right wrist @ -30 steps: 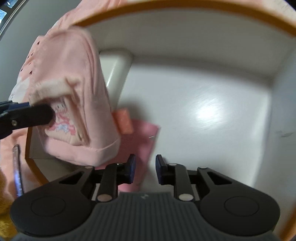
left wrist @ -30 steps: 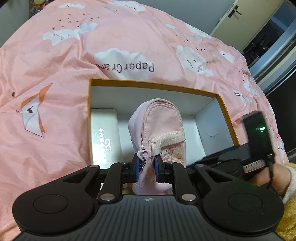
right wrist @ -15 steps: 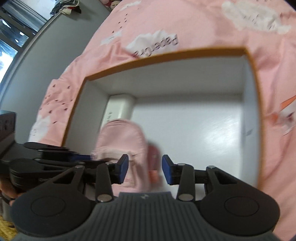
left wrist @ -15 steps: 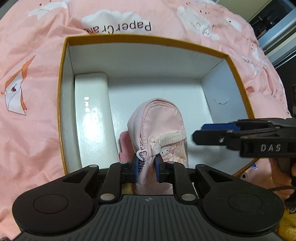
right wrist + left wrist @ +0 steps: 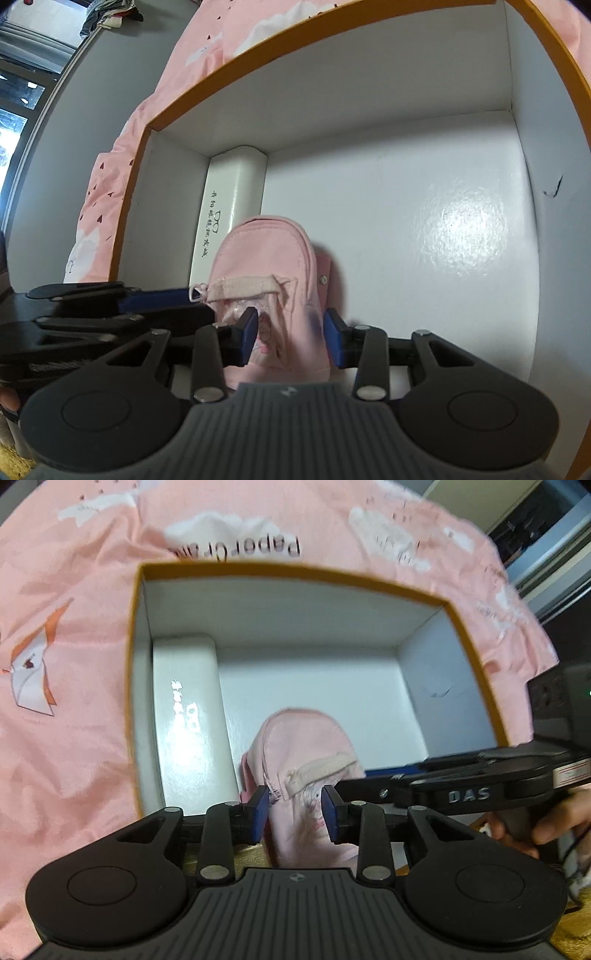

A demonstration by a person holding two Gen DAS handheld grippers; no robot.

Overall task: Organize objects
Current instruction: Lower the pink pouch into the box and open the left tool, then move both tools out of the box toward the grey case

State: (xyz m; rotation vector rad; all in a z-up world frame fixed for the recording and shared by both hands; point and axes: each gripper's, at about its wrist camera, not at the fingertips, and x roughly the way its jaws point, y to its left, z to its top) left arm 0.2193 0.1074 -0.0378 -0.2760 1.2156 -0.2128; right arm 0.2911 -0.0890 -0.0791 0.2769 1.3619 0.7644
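Left wrist view: my left gripper [image 5: 295,810] stands released astride one pink pouch [image 5: 310,760], upright in one box [image 5: 476,672], one white case [image 5: 188,720] at left; my right gripper [image 5: 290,334] likewise unclenched around it.

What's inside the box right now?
The box holds a white glasses case along its left wall and the small pink pouch standing near the front. Something pink peeks out behind the pouch; most of it is hidden.

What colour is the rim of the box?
The box rim is orange-brown; the right wrist view shows it best.
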